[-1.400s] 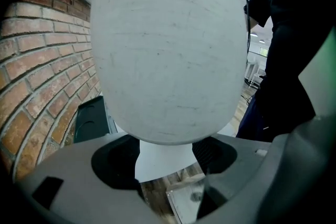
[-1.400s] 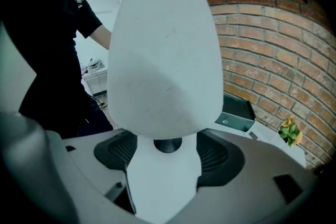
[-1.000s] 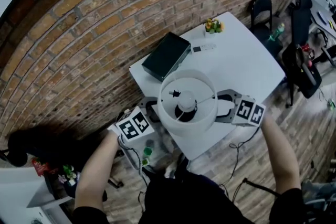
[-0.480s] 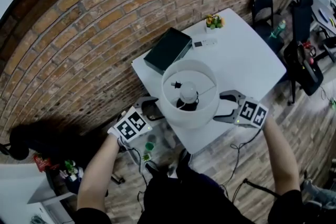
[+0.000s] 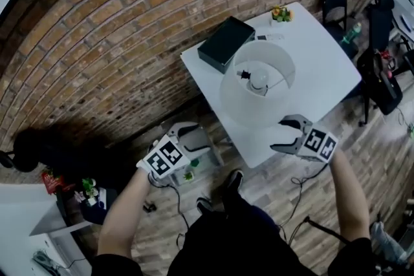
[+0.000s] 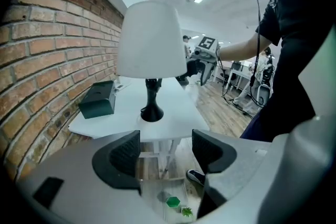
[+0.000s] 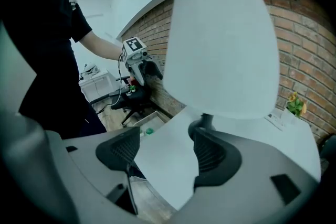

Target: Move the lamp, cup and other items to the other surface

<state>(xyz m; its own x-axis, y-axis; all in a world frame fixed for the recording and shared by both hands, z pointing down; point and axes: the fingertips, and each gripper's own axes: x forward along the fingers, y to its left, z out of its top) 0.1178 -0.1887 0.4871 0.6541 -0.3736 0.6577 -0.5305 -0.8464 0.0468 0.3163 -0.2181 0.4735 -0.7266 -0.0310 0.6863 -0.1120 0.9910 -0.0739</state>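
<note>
A lamp (image 5: 257, 90) with a white drum shade and a black foot (image 6: 151, 112) stands upright on the white table (image 5: 315, 68), toward its near side. Neither gripper touches it. My left gripper (image 5: 186, 134) hangs open off the table's left corner, above the floor; in the left gripper view its jaws (image 6: 166, 152) are empty, with the lamp (image 6: 151, 42) beyond them. My right gripper (image 5: 284, 134) is at the table's near edge, right of the lamp, and its jaws are closing a little with nothing between them (image 7: 165, 152). The shade (image 7: 226, 44) fills the right gripper view.
A dark green box (image 5: 226, 43) lies at the table's far left by the brick wall. A small potted plant (image 5: 281, 13) and a flat remote (image 5: 272, 37) sit at the far corner. A low tray with green bits (image 5: 191, 171) is on the floor below. Black chairs (image 5: 336, 6) stand at right.
Both grippers flanked the lamp closely before; now they are drawn back from it, the left one well off to the left. The lamp stands alone on the table.
</note>
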